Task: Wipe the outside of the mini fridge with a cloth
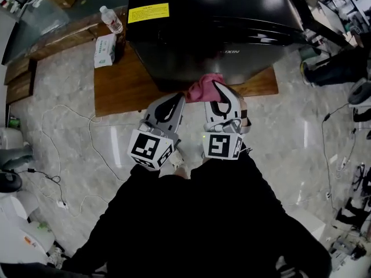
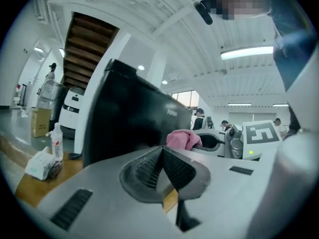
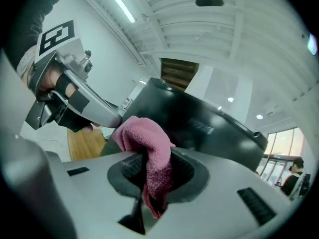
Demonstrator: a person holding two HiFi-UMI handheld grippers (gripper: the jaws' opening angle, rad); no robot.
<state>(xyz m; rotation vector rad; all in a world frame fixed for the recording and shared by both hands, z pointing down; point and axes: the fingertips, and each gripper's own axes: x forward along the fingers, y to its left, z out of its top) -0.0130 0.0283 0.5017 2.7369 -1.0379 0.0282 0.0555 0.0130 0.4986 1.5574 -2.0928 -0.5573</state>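
The black mini fridge [image 1: 214, 28] stands on a low wooden platform [image 1: 124, 86]; it also fills the middle of the left gripper view [image 2: 129, 118] and the right gripper view [image 3: 209, 123]. My right gripper [image 1: 213, 91] is shut on a pink cloth [image 1: 203, 88], held just in front of the fridge's lower front face. The cloth [image 3: 149, 148] bunches up between the pads. My left gripper [image 1: 173, 103] sits beside it to the left, shut with nothing between its pads [image 2: 149, 168].
On the platform's left end lie a tissue pack [image 1: 105, 50] and a water bottle [image 1: 111, 19]. White cables [image 1: 75, 138] trail over the tiled floor at the left. Clutter and equipment line the right edge [image 1: 348, 97]. People stand far off in the left gripper view.
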